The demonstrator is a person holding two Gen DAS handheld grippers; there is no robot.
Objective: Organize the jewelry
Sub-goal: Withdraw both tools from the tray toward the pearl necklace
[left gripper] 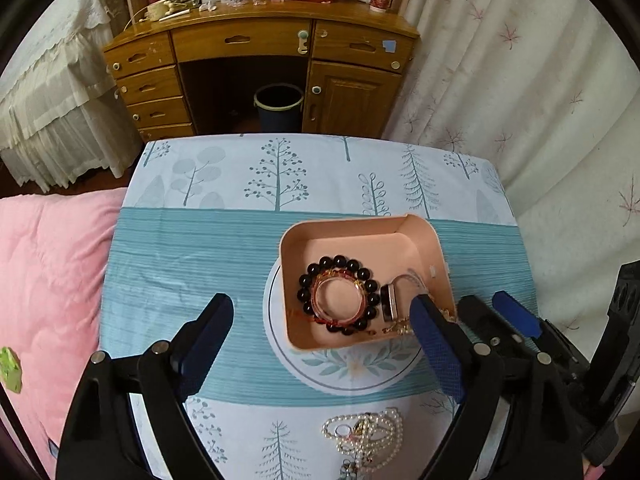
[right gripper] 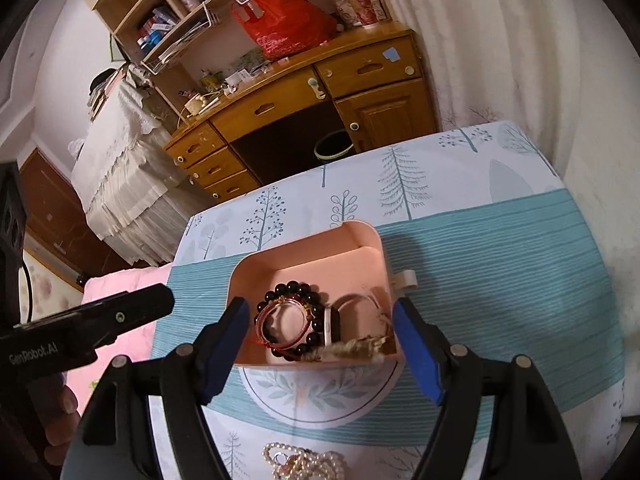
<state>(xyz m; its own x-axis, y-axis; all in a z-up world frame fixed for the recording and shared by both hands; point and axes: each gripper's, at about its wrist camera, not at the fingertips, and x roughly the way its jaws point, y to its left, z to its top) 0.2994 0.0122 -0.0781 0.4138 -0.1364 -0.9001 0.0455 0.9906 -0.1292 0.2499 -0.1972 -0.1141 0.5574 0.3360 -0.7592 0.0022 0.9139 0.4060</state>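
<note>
Indoors, tree-print tablecloth (left gripper: 224, 184), wooden desk (left gripper: 256, 40) behind, pink tray (left gripper: 352, 236) on cloth, both hand-held grippers wide, empty.

Soft even daylight, mild shadows, strong fisheye bending with dark corners, slight blur on near beads.

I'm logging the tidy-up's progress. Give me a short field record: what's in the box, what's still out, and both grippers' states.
surface: tree-print cloth
container: pink box, open top
in box: dark bead bracelet, red bangle inside its ring, watch, gold chain
still outside: pearl necklace, on the cloth near the box's near edge
left gripper: open, nothing between the pads
right gripper: open, straddling the box's near end, holding nothing
</note>
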